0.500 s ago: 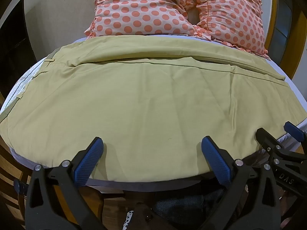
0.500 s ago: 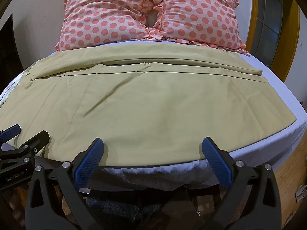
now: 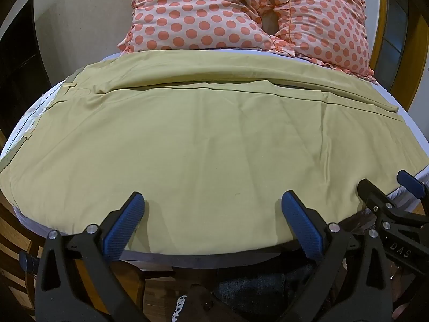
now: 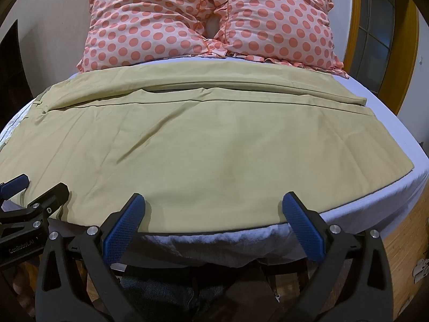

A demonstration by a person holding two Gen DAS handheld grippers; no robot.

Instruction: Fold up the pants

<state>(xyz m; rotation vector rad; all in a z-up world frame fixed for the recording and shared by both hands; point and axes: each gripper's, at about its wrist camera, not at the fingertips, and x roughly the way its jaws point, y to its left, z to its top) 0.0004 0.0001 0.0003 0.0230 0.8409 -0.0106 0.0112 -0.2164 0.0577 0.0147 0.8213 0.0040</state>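
Note:
Khaki-yellow pants [image 3: 203, 139] lie spread flat across the bed, waistband at the left, legs running right; they also show in the right wrist view [image 4: 187, 145]. My left gripper [image 3: 211, 201] is open and empty, its blue fingertips just over the pants' near edge. My right gripper [image 4: 213, 201] is open and empty over the same near edge, further right. The right gripper also shows at the right edge of the left wrist view [image 3: 386, 187], and the left gripper at the left edge of the right wrist view [image 4: 40, 187].
Two pink pillows with orange dots [image 3: 241, 13] [image 4: 214, 18] lean at the head of the bed. A white sheet [image 4: 396, 145] covers the mattress. A wooden door frame [image 4: 402, 53] stands at the right; wooden floor [image 4: 402, 255] lies below.
Both grippers have moved slightly forward toward the pants' near edge; the pants lie unchanged.

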